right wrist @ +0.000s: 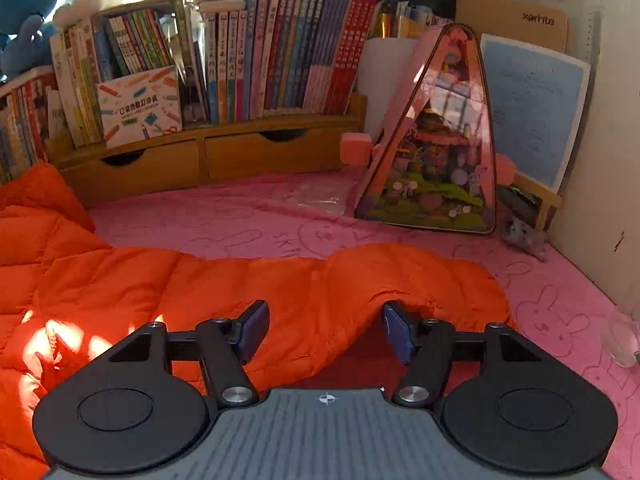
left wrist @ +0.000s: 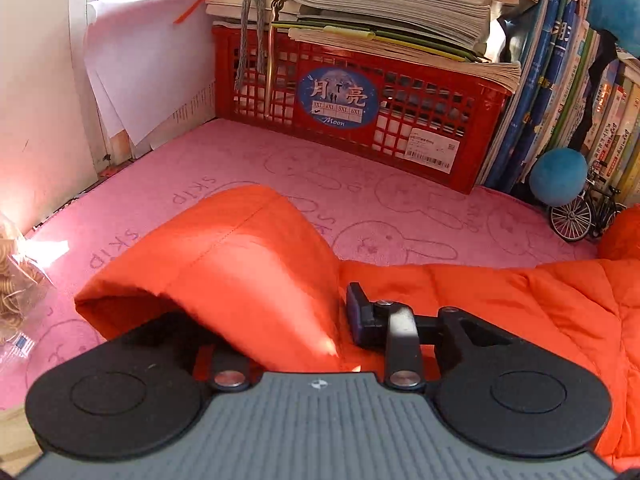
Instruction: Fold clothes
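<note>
Orange quilted jacket (left wrist: 500, 300) lies across the pink rabbit-print mat (left wrist: 248, 152), spanning both views. Left gripper (left wrist: 320, 320) — narrow, one sleeve (left wrist: 240, 264) draped over its left finger and raised in a hump; whether the pads press the cloth cannot be told. Red crate (left wrist: 360, 120) stands beyond. Right gripper (right wrist: 324, 332) — jaws well apart over the jacket's edge, nothing pinched.

I read this as a home study corner, likely a child's. Desk (right wrist: 400, 216) carries a pink rabbit-print mat (left wrist: 280, 168); wooden book rack (right wrist: 224, 140) with drawers holds rows of books (right wrist: 280, 48). Plush toys (right wrist: 28, 12), red crate (left wrist: 360, 100) under stacked workbooks (left wrist: 392, 4), model bicycle (left wrist: 580, 212).
</note>
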Available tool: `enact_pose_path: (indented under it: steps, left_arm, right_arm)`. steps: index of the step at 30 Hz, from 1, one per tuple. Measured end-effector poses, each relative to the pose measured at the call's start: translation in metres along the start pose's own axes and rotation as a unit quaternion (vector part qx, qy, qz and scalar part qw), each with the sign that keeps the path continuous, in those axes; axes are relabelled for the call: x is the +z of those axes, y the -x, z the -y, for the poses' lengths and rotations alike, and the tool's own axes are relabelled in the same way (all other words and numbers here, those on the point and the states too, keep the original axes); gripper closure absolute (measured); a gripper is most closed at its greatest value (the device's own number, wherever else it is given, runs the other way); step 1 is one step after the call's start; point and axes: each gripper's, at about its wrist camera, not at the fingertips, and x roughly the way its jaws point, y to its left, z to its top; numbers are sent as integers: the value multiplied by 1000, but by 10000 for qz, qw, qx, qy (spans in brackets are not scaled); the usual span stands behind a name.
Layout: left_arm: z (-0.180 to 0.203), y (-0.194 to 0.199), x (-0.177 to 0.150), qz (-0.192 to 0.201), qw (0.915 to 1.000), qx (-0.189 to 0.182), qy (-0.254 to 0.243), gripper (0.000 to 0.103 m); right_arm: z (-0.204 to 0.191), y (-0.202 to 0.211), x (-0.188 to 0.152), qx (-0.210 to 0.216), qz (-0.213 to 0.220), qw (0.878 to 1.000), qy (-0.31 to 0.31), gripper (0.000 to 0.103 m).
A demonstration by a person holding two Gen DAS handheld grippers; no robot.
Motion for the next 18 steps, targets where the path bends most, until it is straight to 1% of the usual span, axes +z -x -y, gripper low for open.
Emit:
enact_pose_path:
  steps: [2, 3, 5, 6, 7, 8, 10, 12, 14, 15, 16, 18]
  left_arm:
    - [6, 24, -10, 166, 9988, -150, -425, 72]
    - [13, 41, -19, 331, 9968, -239, -690, 72]
    - [29, 73, -37, 678, 9912, -429, -1049, 71]
    - [36, 89, -47, 852, 9876, -541, -1200, 70]
    - [41, 104, -58, 1014, 9842, -678, -1282, 66]
    - [46, 118, -67, 1143, 9811, -841, -1317, 59]
    - [54, 146, -85, 1340, 9731, -1333, -1315, 51]
    - [63, 168, -100, 1391, 9617, -1998, -1256, 49]
    - [75, 179, -112, 1313, 9510, -2491, -1281, 44]
    - [83, 182, -119, 1276, 9463, -2645, -1348, 43]
    - [91, 183, -125, 1255, 9444, -2678, -1436, 42]
    - [111, 177, -139, 1102, 9470, -2506, -1683, 42]
  right_arm:
    - [-14, 25, -7, 422, 247, 9988, 93, 26]
    - [-22, 39, -9, 667, 379, 9969, 150, 23]
    - [-43, 65, -13, 1186, 628, 9904, 327, 15]
    - [-55, 78, -17, 1430, 736, 9859, 460, 13]
    - [-67, 89, -21, 1643, 823, 9812, 587, 10]
    - [-78, 97, -27, 1833, 877, 9766, 707, 9]
    - [-103, 117, -43, 2339, 920, 9637, 898, 6]
    - [-119, 131, -57, 2755, 843, 9525, 986, 5]
    - [-138, 144, -74, 3057, 753, 9423, 1141, 5]
    - [-147, 150, -83, 3130, 759, 9386, 1239, 5]
    - [-157, 155, -93, 3212, 750, 9341, 1366, 5]
    - [-172, 162, -110, 3392, 616, 9265, 1510, 7]
